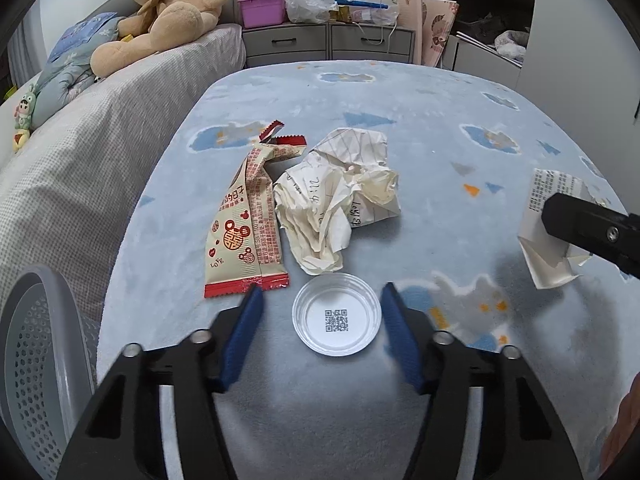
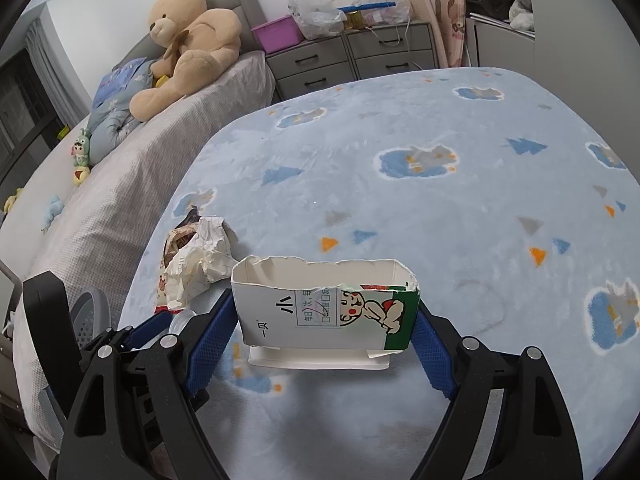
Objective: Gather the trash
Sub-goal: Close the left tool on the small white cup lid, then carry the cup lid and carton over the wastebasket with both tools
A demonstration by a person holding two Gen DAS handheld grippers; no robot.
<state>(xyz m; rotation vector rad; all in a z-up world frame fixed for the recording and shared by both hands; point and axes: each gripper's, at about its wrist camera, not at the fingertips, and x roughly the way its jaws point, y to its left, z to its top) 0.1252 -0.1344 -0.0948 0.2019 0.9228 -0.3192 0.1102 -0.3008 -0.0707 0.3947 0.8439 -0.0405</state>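
On the light blue rug (image 1: 420, 128) lie a beige and red snack wrapper (image 1: 246, 216), a crumpled paper (image 1: 340, 196) and a clear plastic lid with a QR code (image 1: 337, 314). My left gripper (image 1: 322, 300) is open with the lid between its blue fingers. My right gripper (image 2: 325, 312) is shut on a torn white and green carton (image 2: 326, 308), held just above the rug; the carton also shows at the right in the left wrist view (image 1: 552, 232). The wrapper and crumpled paper (image 2: 200, 264) lie to its left.
A grey perforated waste basket (image 1: 36, 352) stands at the lower left beside the bed (image 1: 100, 140). A teddy bear (image 1: 168, 8) lies on the bed. Grey drawers (image 1: 328, 42) with bags and a pink box stand at the rug's far edge.
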